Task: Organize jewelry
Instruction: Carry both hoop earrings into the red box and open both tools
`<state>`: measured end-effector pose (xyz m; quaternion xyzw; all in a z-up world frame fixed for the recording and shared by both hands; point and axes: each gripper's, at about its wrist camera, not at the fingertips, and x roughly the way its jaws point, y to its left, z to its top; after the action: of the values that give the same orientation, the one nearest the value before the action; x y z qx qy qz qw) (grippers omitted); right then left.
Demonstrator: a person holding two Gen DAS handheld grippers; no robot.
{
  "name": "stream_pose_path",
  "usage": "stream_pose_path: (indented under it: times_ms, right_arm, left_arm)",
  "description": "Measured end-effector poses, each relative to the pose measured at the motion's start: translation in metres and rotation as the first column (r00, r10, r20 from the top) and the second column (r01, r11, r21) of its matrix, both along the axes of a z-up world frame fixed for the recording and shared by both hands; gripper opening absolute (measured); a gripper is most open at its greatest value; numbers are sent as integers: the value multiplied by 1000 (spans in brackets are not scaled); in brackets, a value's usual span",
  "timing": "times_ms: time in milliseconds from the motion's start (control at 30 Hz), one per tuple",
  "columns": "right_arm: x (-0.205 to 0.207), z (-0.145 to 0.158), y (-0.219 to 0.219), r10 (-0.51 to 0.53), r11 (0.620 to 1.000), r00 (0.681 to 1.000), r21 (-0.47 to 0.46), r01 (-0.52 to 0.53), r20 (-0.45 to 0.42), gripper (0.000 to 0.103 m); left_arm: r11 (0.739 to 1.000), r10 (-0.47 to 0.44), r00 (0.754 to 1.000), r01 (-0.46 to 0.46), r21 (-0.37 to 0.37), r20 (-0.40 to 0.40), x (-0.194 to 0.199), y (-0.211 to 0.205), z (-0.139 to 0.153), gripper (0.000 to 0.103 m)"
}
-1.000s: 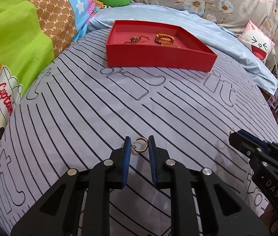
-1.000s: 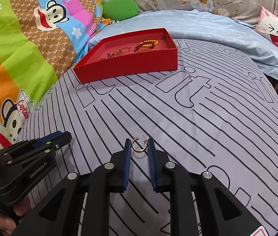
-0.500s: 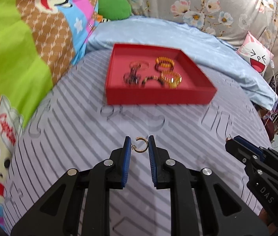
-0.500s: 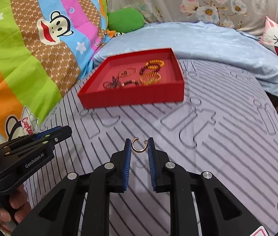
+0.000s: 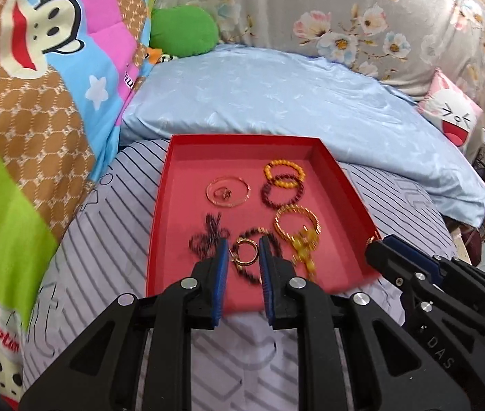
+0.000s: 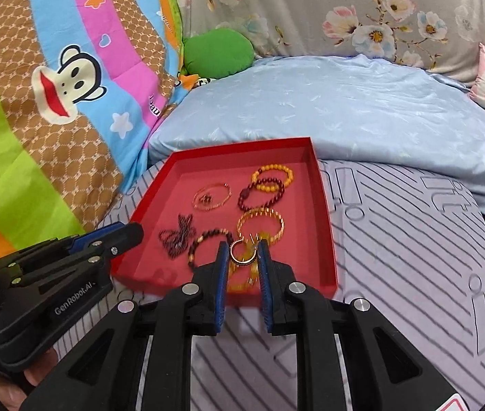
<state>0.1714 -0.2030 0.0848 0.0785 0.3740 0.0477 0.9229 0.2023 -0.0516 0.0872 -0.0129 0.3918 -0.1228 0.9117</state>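
Nearly done: bracelets already lie in the red tray. Each gripper, left and right, is closed narrowly on a gold earring, poised over the tray's near end; both await release.
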Motion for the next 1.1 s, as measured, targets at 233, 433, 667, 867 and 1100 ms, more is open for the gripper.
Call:
stream_pose_path:
  times_ms: [233, 433, 667, 867, 1100]
  right_arm:
    - [55, -12, -3, -12, 1000, 999, -4, 12, -30, 16]
    - [83, -24, -4, -16, 1000, 998, 3, 16, -59, 16]
    - [99, -35, 4, -6, 1000, 997, -15, 5, -78, 16]
    - [106, -42, 6, -8, 999, 996, -31, 5, -91, 16]
    - [109, -45, 6, -12, 999, 995, -36, 9, -98, 17]
  left_arm:
    - [999, 11, 1000, -10, 33, -25, 52, -13, -12, 17]
    - [998, 32, 998, -30, 49, -47, 81, -15, -23, 17]
    - [997, 33, 997, -29, 65, -65, 96, -18, -34, 17]
    - [997, 34, 997, -28, 72, -76, 102, -19, -41, 18]
    - [996, 37, 996, -30, 81, -79, 104, -19, -44, 19]
